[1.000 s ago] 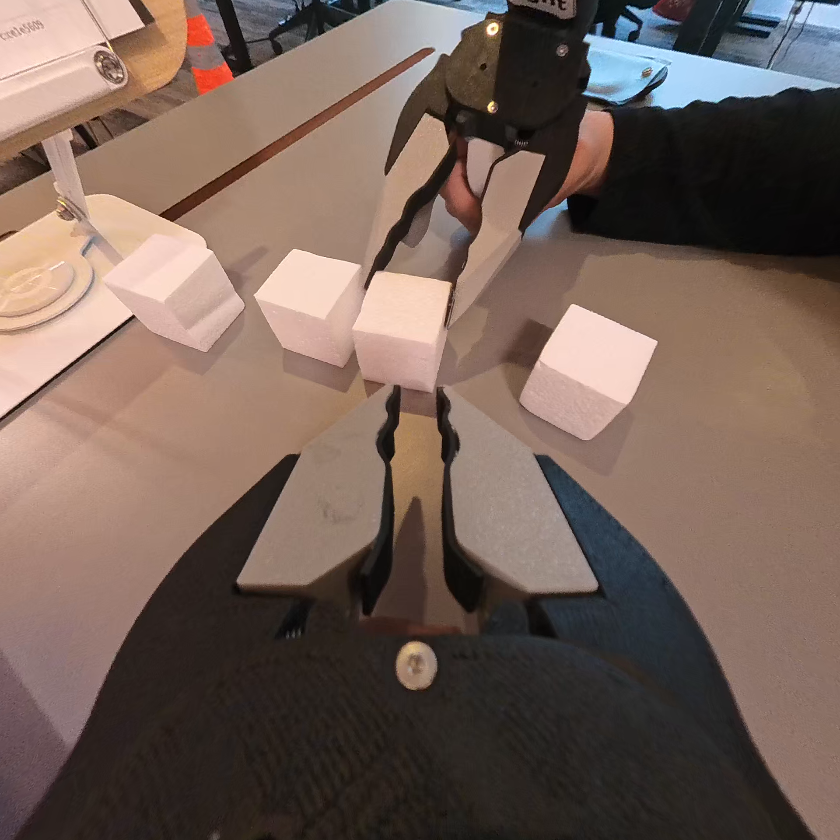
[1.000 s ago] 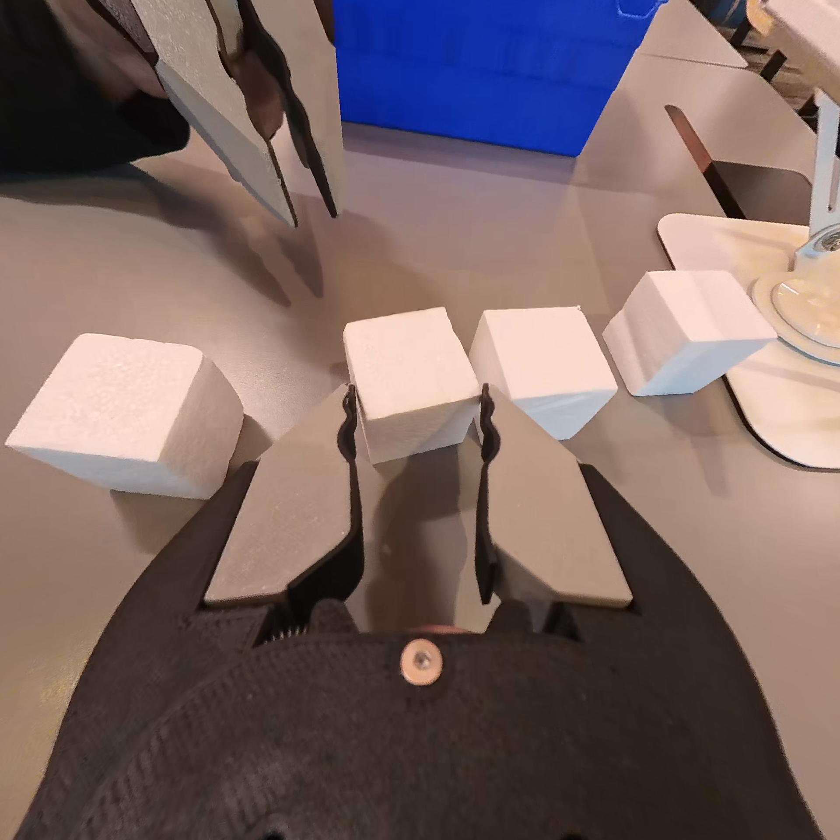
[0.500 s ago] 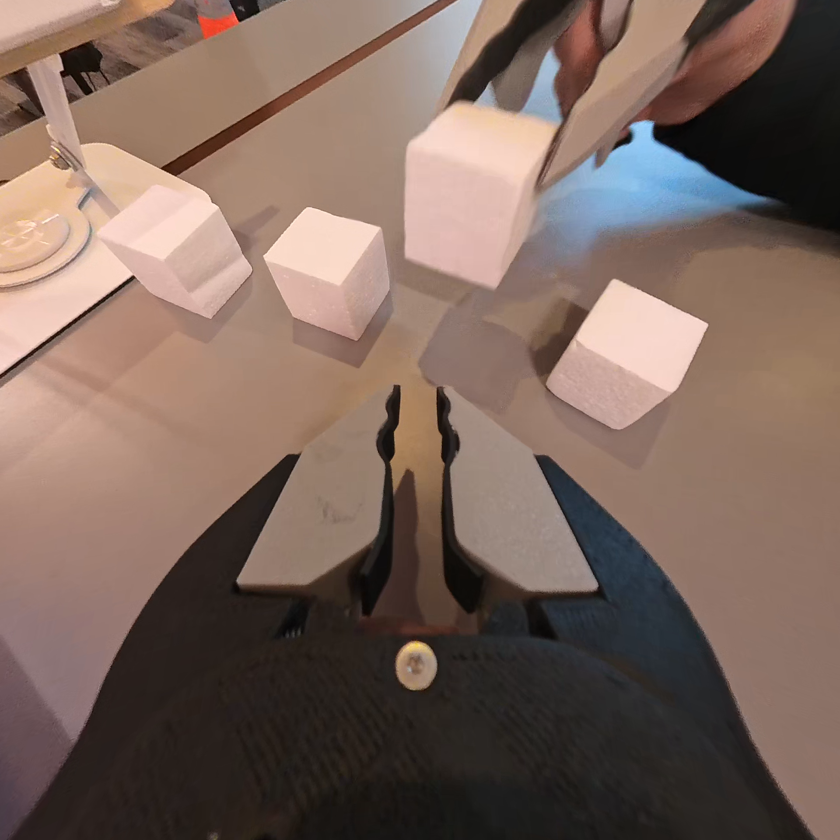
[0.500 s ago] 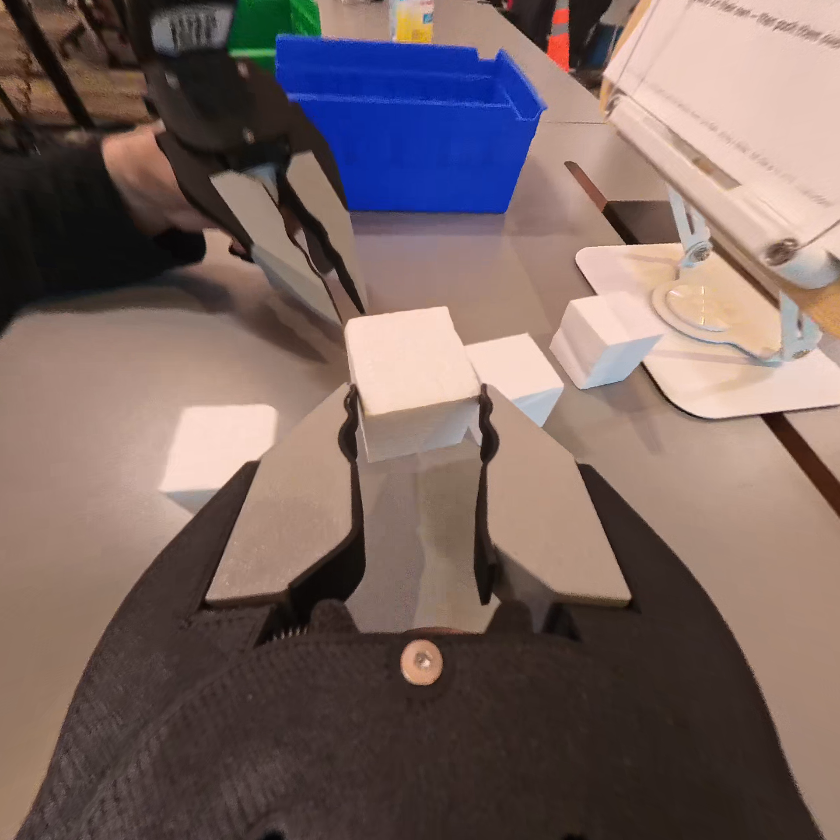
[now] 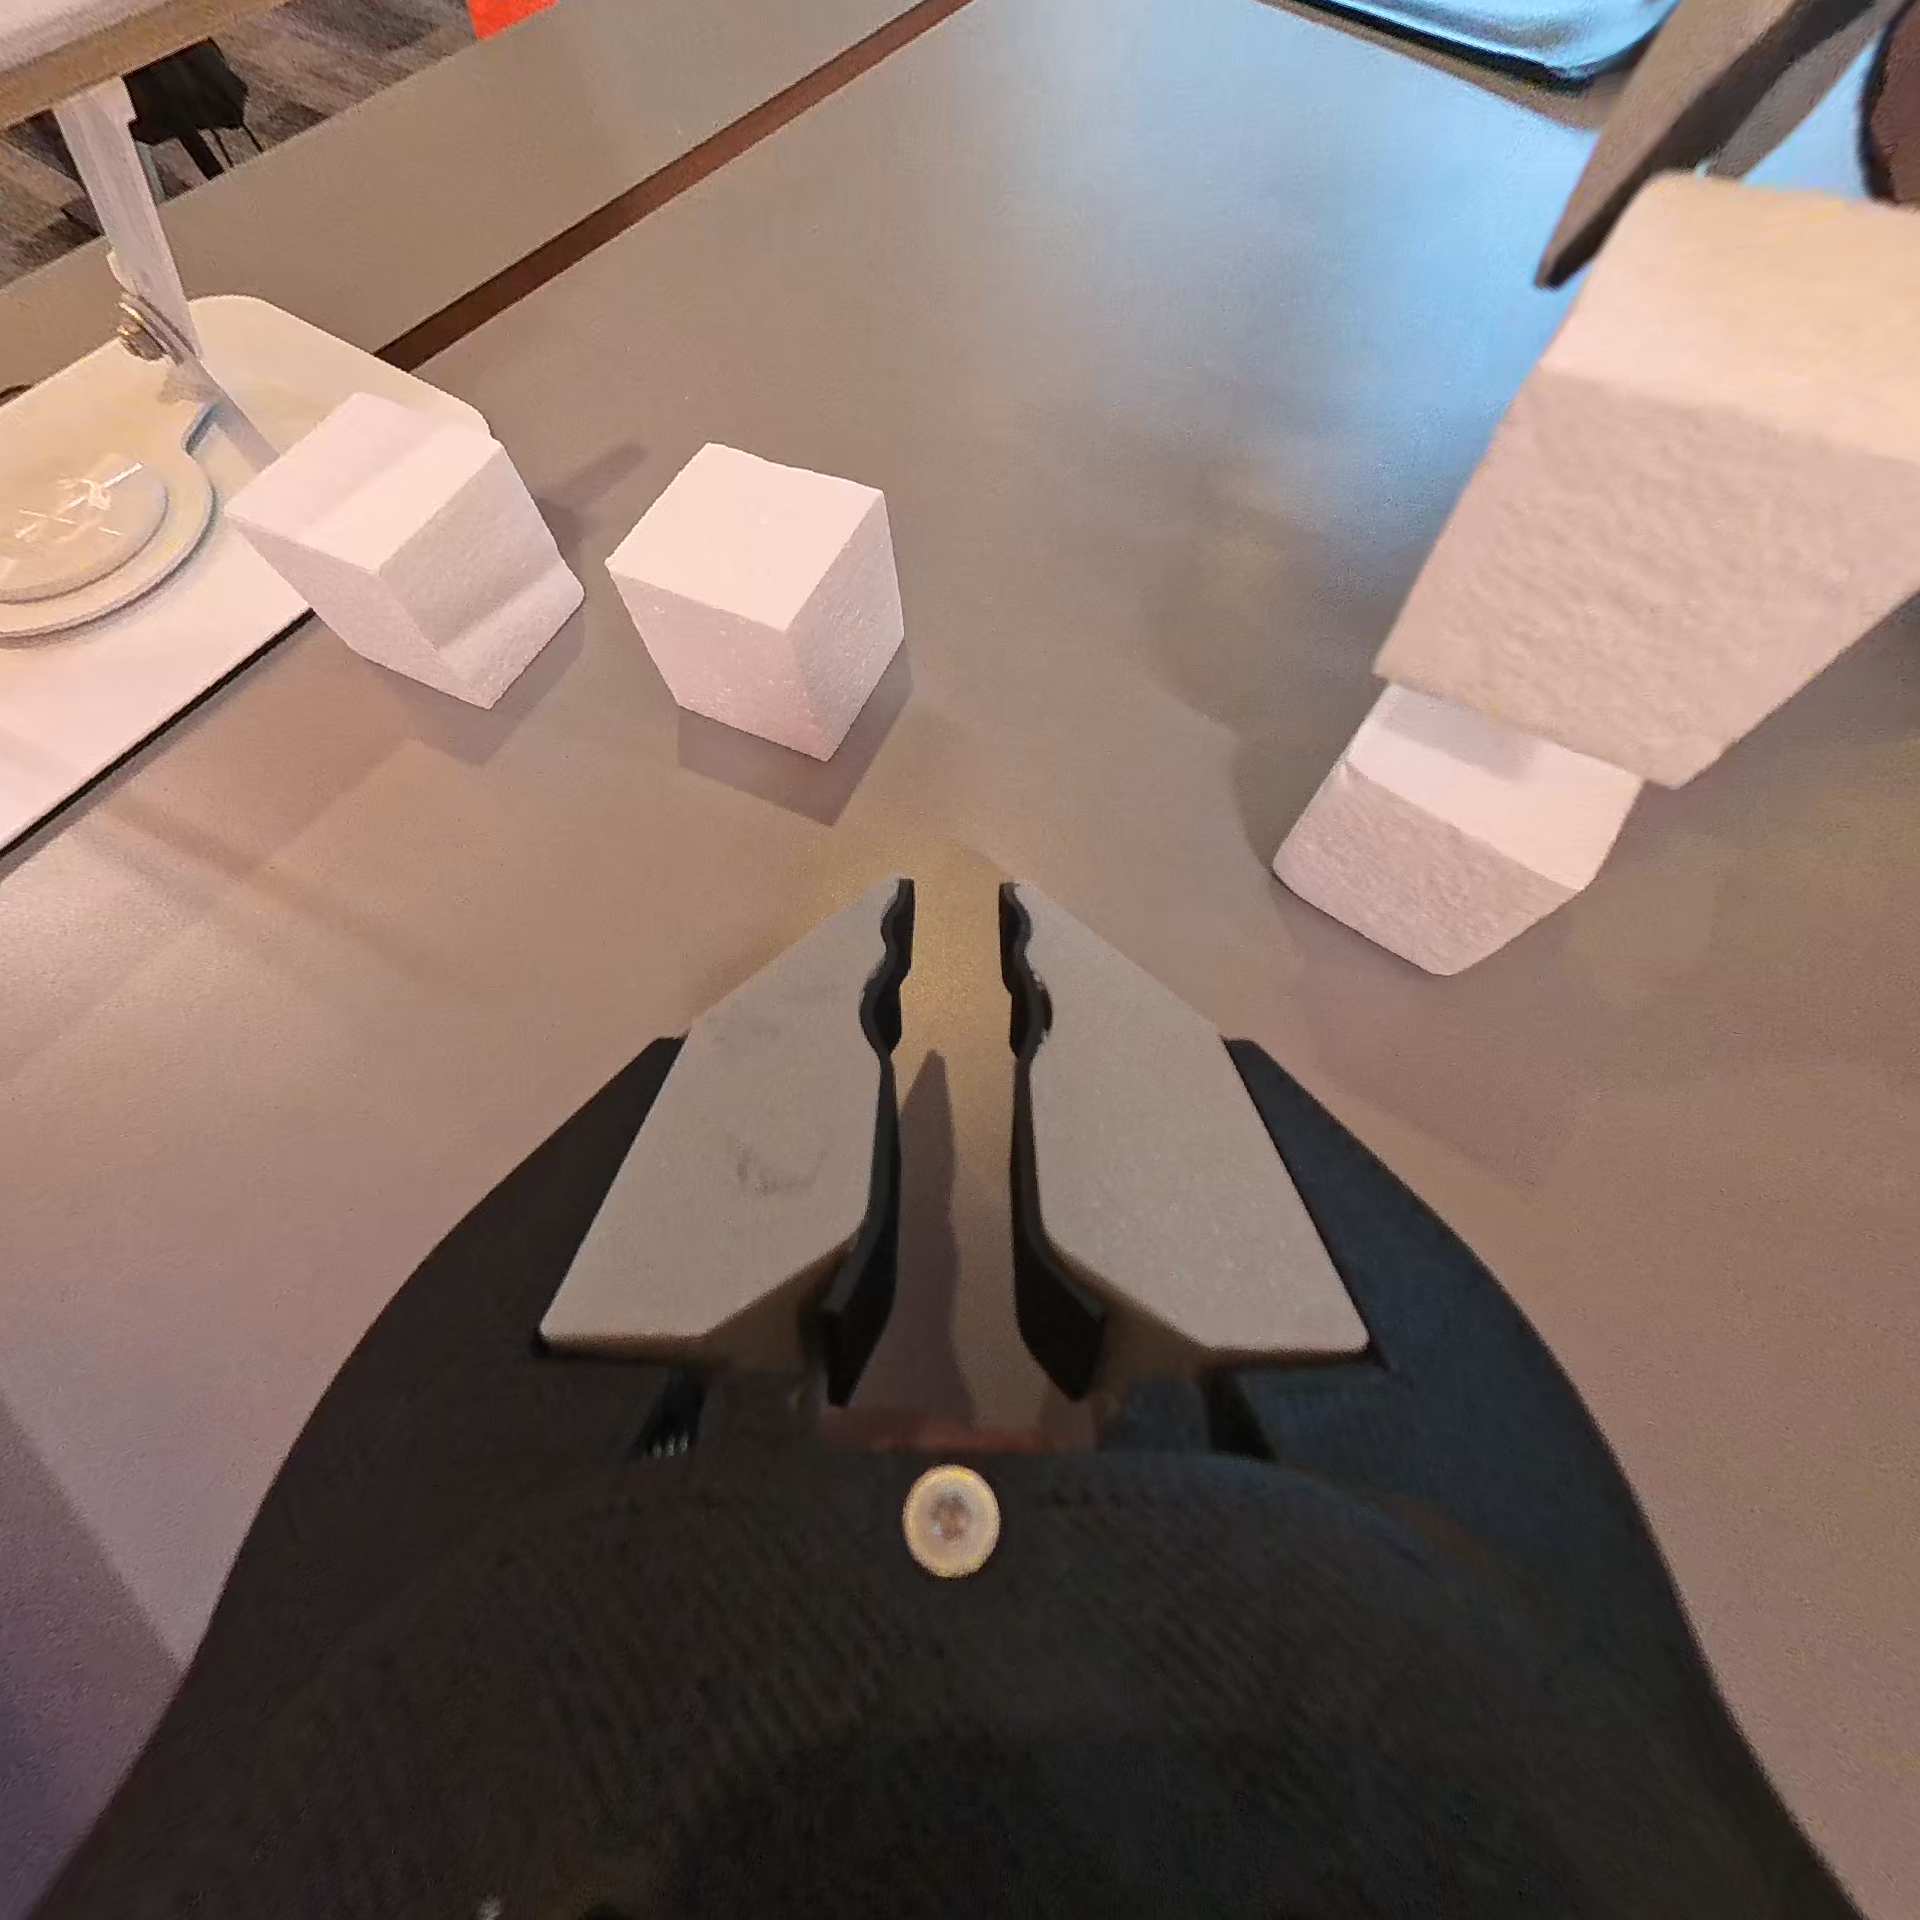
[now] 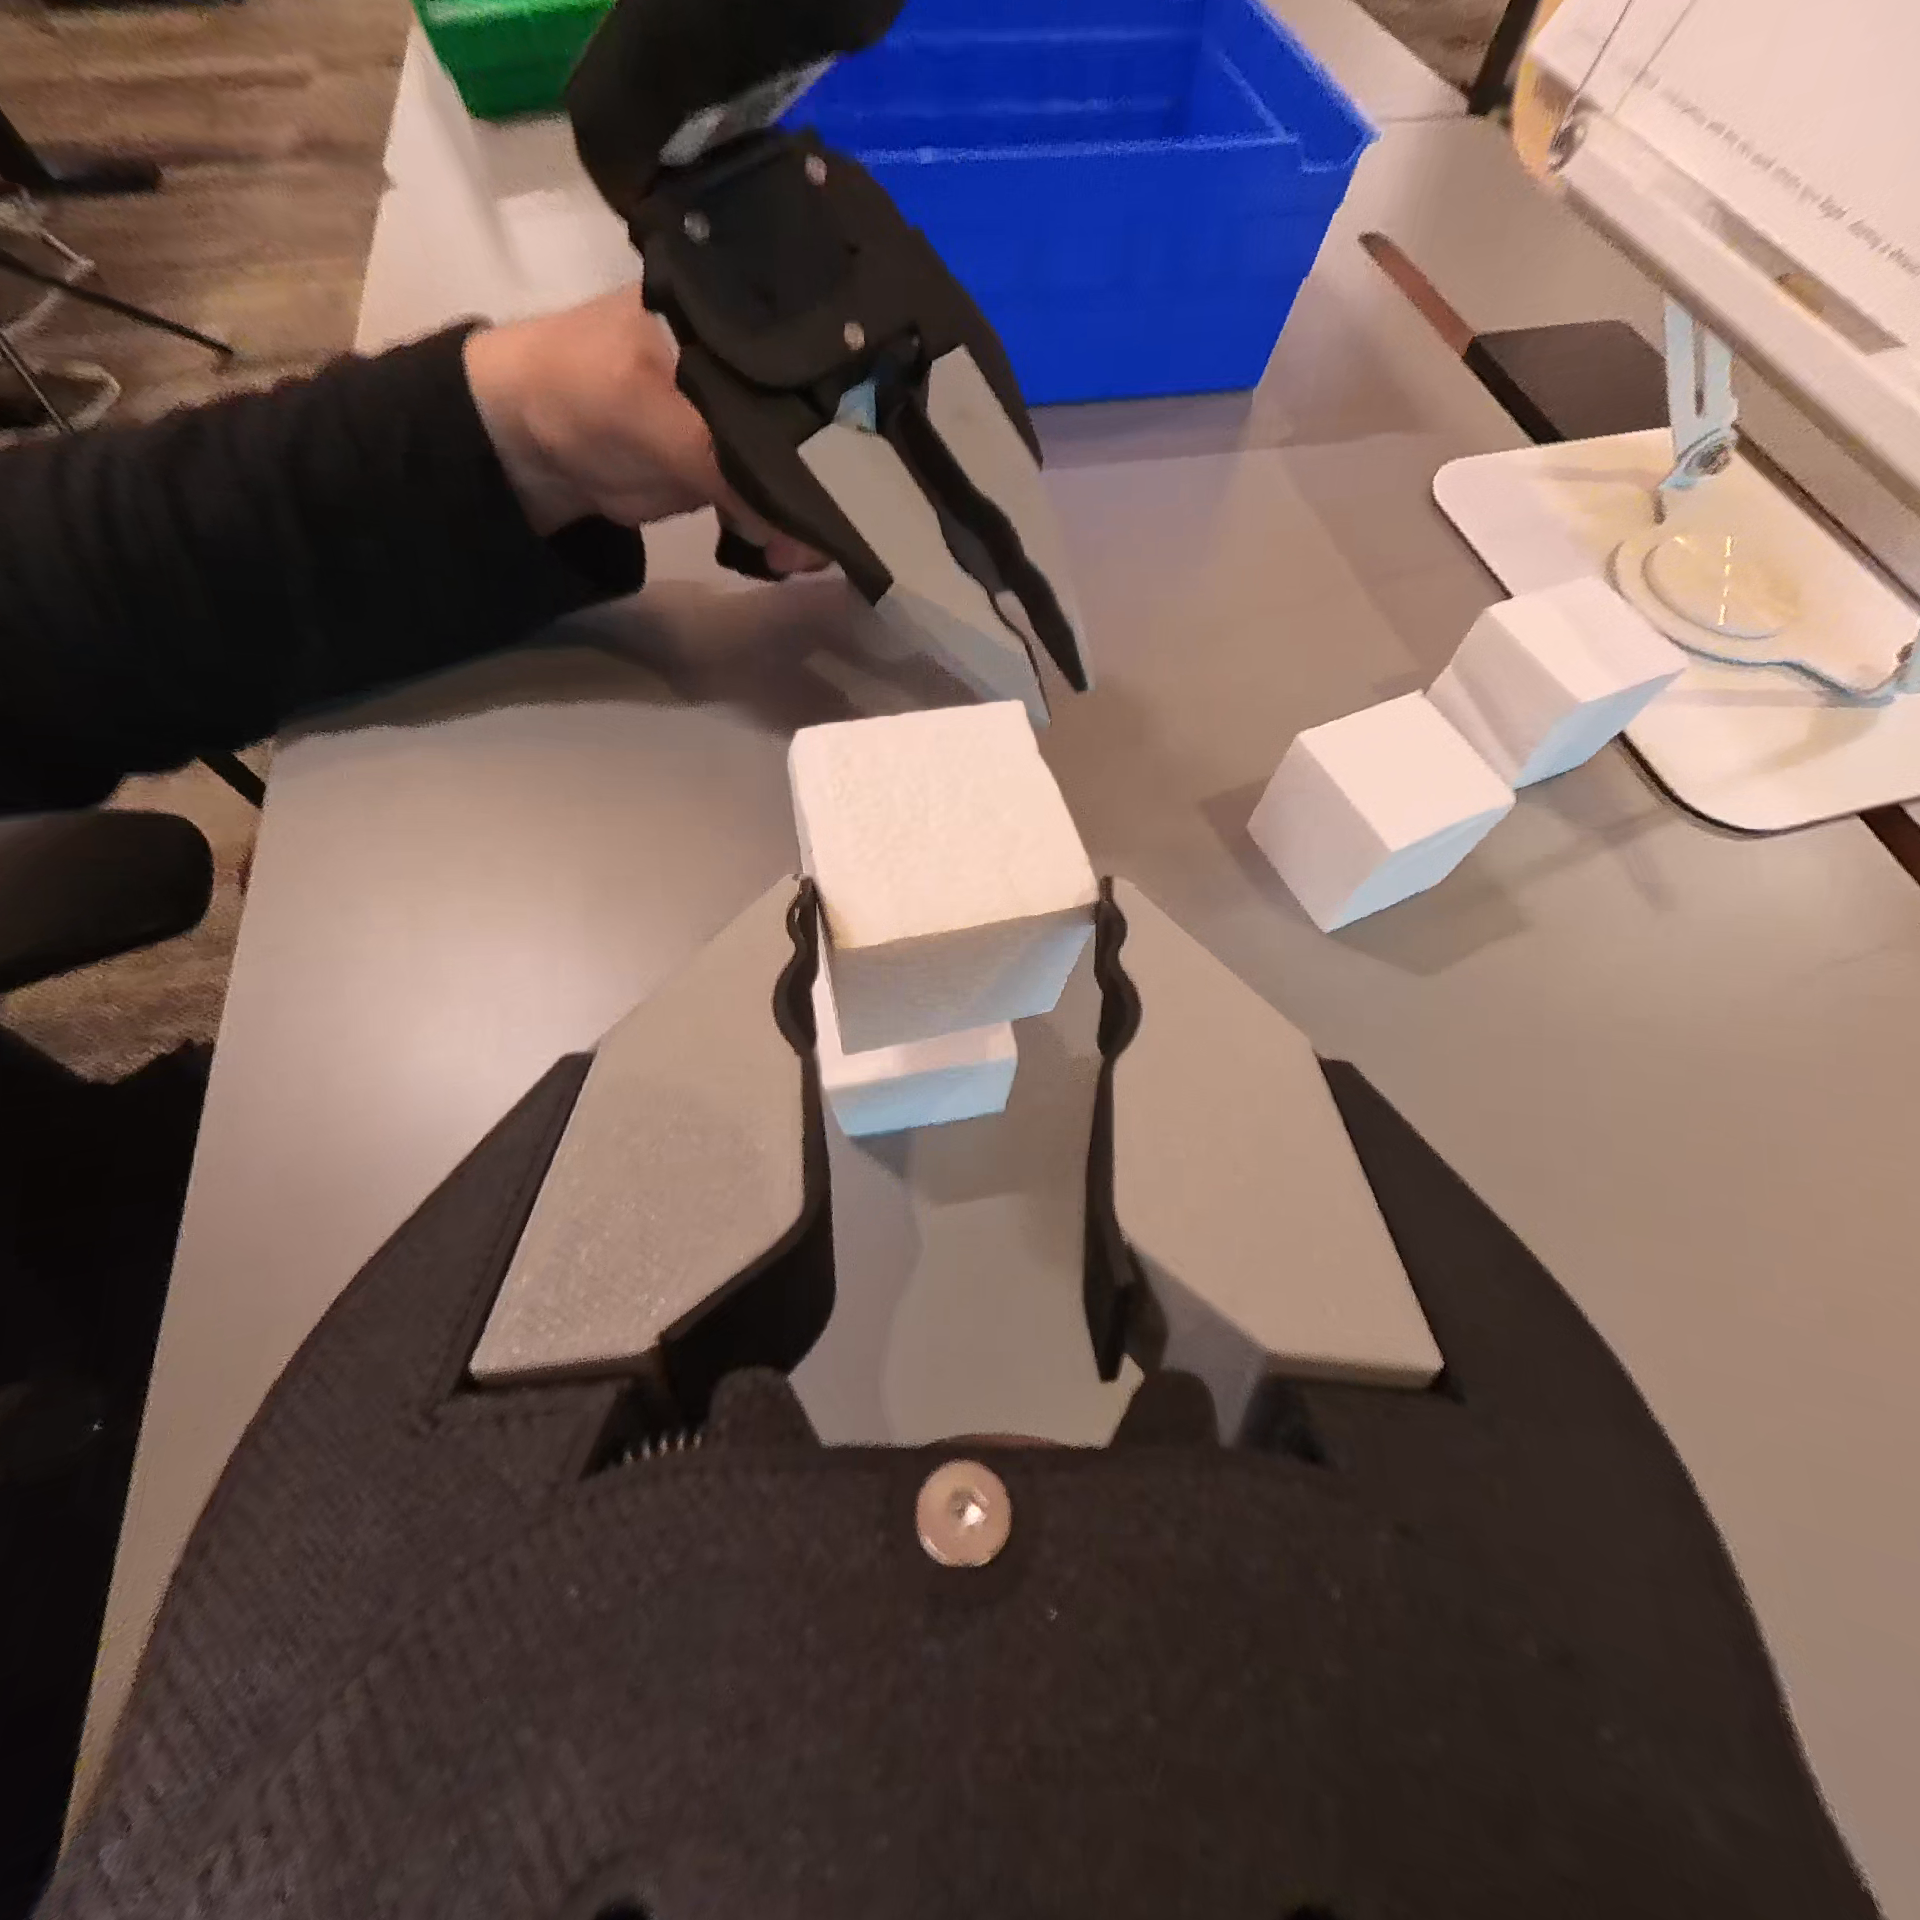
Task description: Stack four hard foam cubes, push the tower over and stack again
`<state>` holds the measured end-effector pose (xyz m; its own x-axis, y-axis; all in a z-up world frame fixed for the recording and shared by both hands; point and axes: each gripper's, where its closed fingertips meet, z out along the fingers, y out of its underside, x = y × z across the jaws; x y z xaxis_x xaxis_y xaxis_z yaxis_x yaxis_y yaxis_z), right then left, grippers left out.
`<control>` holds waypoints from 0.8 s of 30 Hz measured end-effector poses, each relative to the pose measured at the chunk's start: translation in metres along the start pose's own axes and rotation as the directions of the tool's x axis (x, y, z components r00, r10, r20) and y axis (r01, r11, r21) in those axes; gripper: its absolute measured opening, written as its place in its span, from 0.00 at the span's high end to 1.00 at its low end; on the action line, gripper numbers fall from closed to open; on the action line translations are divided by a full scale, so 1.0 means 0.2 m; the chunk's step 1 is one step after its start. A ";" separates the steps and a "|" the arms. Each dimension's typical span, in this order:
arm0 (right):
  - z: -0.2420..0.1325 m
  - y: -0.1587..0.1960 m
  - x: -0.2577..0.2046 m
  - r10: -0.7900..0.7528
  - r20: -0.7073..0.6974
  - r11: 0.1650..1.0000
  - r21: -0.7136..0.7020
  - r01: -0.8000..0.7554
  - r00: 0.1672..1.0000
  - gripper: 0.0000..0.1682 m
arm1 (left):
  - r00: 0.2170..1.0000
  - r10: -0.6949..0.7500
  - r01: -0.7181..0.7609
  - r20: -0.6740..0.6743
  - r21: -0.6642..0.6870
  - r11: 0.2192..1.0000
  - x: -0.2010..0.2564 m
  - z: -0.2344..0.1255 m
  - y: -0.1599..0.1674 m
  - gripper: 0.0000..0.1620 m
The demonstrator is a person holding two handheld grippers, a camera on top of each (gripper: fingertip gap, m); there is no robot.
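Observation:
Four white foam cubes are on or over the grey table (image 5: 1143, 364). My right gripper (image 6: 951, 904) is shut on one cube (image 6: 935, 862) and holds it just above, or resting on, a second cube (image 6: 914, 1081); I cannot tell if they touch. In the left wrist view the held cube (image 5: 1683, 499) is tilted over the lower cube (image 5: 1455, 862). A third cube (image 5: 758, 603) and a notched block (image 5: 416, 551) sit on the table at the left. My left gripper (image 5: 956, 904) is shut and empty, low over the table, apart from all cubes.
A white stand base (image 5: 94, 540) lies at the left table edge, touching the notched block (image 6: 1548, 675). A blue bin (image 6: 1091, 208) and a green bin (image 6: 509, 52) stand beyond. A person's hand and black sleeve (image 6: 260, 540) hold the left gripper (image 6: 1049, 686). The grippers' ends are close to 12 cm from one another.
My right gripper closed on the middle cube, lifted it off the table and carried it over the lone cube. My left gripper stayed shut and drew back a little.

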<state>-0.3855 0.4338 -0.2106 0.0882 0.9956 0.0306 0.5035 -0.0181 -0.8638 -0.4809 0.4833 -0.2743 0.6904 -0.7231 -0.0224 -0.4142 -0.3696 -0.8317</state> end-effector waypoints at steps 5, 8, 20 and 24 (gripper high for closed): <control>0.01 0.04 -0.03 -0.016 -0.025 1.000 -0.009 0.015 1.000 0.70 | 1.000 0.003 -0.003 0.003 -0.007 1.000 0.00 0.01 0.00 0.91; 0.03 0.06 -0.03 -0.020 -0.032 1.000 -0.020 0.019 0.999 0.69 | 1.000 0.006 -0.006 0.004 -0.013 1.000 0.00 0.01 0.01 0.91; 0.05 0.09 -0.04 -0.006 -0.038 0.999 -0.041 0.004 0.999 0.69 | 1.000 0.010 -0.010 -0.003 -0.020 1.000 0.01 0.02 0.01 0.91; 0.06 0.10 -0.04 -0.012 -0.043 0.999 -0.046 0.010 0.999 0.69 | 1.000 0.010 -0.010 -0.004 -0.022 1.000 0.01 0.02 0.02 0.91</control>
<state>-0.3862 0.4271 -0.2330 0.1188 0.9910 0.0619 0.5435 -0.0127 -0.8393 -0.4782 0.4820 -0.2788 0.6837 -0.7292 -0.0285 -0.4340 -0.3749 -0.8192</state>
